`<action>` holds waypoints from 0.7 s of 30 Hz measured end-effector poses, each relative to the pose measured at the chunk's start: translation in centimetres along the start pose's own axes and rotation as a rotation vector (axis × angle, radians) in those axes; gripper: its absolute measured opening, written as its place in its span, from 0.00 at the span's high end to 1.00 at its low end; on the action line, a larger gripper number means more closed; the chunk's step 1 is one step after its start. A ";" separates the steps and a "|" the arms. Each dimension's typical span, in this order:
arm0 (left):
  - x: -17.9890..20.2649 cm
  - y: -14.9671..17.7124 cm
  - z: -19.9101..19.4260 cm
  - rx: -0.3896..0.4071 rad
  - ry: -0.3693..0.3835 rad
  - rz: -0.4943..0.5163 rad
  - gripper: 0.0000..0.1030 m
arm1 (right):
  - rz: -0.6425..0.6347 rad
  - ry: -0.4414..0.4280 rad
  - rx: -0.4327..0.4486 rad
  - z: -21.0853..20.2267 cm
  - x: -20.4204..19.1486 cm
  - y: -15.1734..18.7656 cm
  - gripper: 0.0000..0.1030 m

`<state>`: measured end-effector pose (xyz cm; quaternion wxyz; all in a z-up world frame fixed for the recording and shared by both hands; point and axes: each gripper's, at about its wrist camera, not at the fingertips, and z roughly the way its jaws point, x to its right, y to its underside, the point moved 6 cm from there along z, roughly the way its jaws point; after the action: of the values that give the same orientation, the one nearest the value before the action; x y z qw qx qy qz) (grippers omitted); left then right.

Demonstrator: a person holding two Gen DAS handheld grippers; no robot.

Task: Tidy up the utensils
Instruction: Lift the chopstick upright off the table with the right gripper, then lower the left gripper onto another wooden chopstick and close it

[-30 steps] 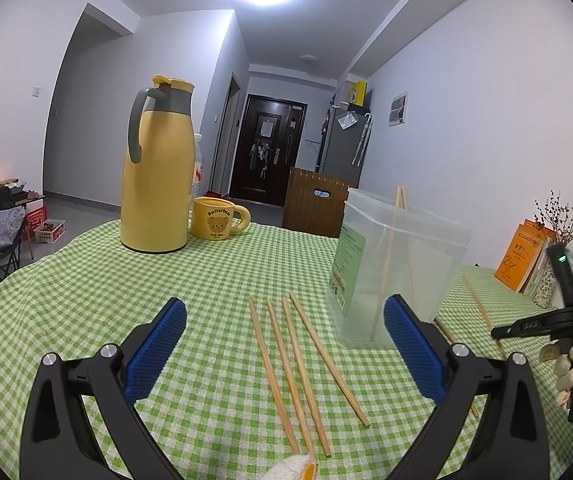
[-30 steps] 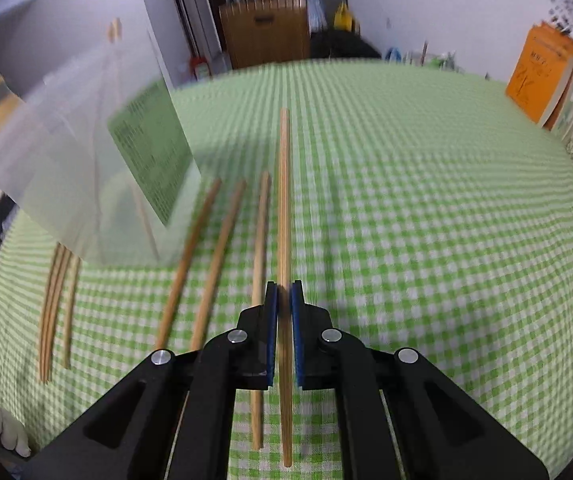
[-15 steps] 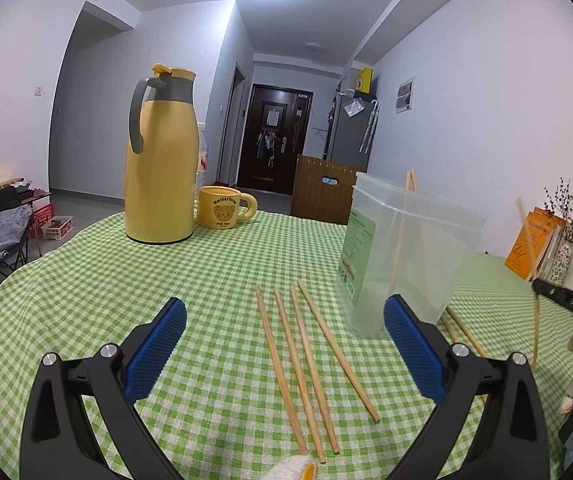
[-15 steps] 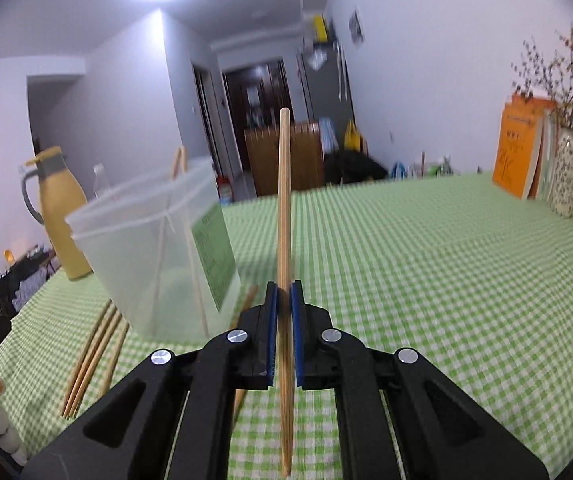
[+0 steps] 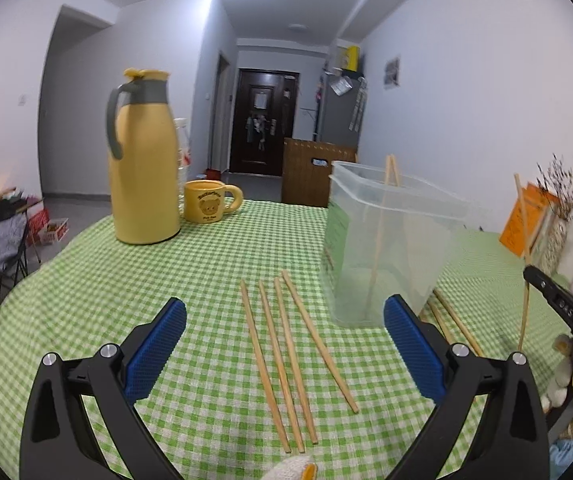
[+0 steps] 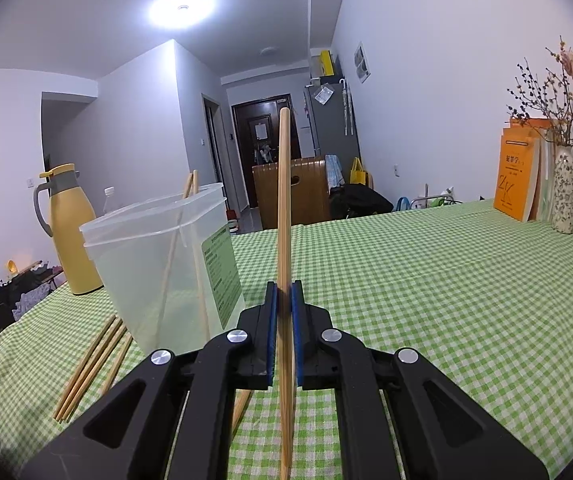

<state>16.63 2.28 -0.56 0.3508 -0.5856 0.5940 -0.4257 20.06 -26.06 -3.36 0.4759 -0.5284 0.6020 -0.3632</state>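
Beside the clear container (image 6: 162, 264), right gripper (image 6: 282, 320) clamps one upright chopstick (image 6: 284, 200); left gripper (image 5: 284, 344) gapes wide, empty. Next, judged: carry over rim, release.

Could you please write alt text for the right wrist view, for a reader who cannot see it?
The right gripper is shut on a wooden chopstick, holding it upright above a green checked tablecloth. To its left stands a clear plastic container with chopsticks inside, with more chopsticks lying beside it and a yellow thermos behind.
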 end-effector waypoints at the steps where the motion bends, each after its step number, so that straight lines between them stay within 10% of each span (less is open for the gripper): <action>1: 0.2 -0.2 -0.1 -0.005 0.001 0.017 0.07 | -0.001 0.002 0.003 0.0 0.0 0.0 0.93; 21: 1.6 -2.2 2.8 -0.233 -0.007 0.097 0.07 | -0.024 -0.004 0.018 -0.2 -0.7 0.2 0.93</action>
<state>19.94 0.53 0.52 0.3026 -0.5945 0.6659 -0.3340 19.81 -25.40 -3.33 0.4773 -0.5321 0.5915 -0.3731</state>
